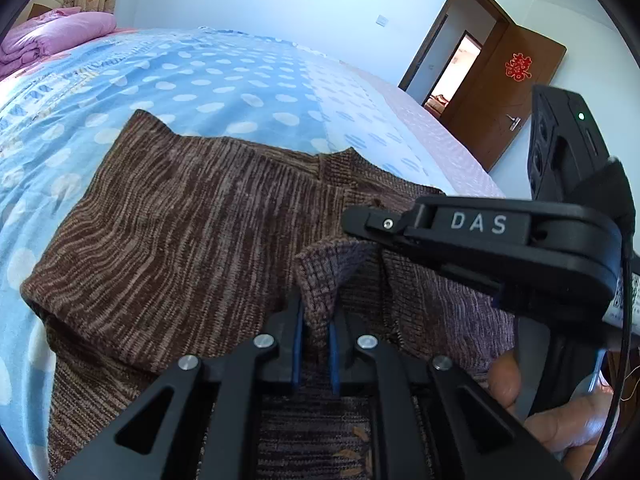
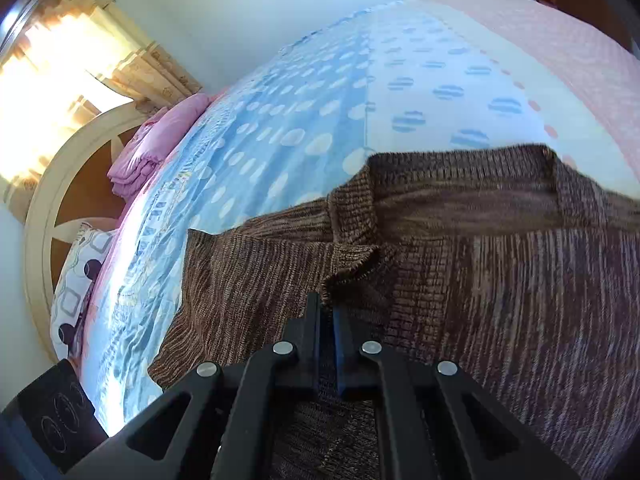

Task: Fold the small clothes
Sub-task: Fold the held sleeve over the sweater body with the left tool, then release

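Left fingers (image 1: 316,316) pinching brown sweater (image 1: 180,220) edge, right fingers (image 2: 326,312) closed on it, bedspread (image 1: 200,76) beyond

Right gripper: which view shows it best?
Left wrist: the whole right gripper shows side-on, lying across the brown knitted garment. Right wrist shows only its tips, shut at a garment edge.

Daylight fills the room, bright and cool. In the right wrist view the window (image 2: 48,92) behind the curtain (image 2: 132,60) glares to a white blaze. The sweater (image 2: 500,216) smears with motion blur there along its far edge; the left view stays sharp. Both fisheye pictures bow the bed (image 1: 224,76) and darken at the corners.
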Demonstrator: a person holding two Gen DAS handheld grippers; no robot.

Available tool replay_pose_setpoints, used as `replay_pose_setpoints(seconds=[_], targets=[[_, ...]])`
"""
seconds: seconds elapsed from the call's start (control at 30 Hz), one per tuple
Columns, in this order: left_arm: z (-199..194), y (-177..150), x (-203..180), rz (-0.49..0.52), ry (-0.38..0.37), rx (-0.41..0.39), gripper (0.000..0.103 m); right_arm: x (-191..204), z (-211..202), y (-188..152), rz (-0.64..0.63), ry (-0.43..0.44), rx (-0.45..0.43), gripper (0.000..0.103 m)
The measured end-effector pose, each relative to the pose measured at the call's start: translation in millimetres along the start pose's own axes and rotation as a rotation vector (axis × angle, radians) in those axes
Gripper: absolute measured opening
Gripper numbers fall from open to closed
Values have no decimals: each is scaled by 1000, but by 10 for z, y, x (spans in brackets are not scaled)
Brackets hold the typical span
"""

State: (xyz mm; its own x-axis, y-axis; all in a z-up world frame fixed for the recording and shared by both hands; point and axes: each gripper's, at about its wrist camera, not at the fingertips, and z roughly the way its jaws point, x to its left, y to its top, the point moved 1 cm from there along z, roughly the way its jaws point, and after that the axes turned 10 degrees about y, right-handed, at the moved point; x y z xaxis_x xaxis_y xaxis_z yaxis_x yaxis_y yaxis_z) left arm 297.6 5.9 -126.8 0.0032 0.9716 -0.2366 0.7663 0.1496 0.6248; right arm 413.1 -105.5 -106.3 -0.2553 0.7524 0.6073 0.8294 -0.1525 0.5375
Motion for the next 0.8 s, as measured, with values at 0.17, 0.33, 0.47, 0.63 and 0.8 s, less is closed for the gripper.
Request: replay_pose_setpoints(seconds=[0.17,0.33,0.47,0.63,0.8], targets=[[-85,31,-88,9,30,-34,14,53,-337,58,-66,28,-52,5],[-222,-14,-504,121,31,-86,12,-29,-689,125,-121,-13,-90,5],[-198,-85,-886,193,18,-79,12,-321,-885,124,-96,-56,-95,5],[-40,-223,-1111,243,14,-3,15,-717,-887,-6,-53,-112,-56,5],[-122,-225,-953,237,-20,32,43,-842,-962,-171,-27,-200,-58,10]])
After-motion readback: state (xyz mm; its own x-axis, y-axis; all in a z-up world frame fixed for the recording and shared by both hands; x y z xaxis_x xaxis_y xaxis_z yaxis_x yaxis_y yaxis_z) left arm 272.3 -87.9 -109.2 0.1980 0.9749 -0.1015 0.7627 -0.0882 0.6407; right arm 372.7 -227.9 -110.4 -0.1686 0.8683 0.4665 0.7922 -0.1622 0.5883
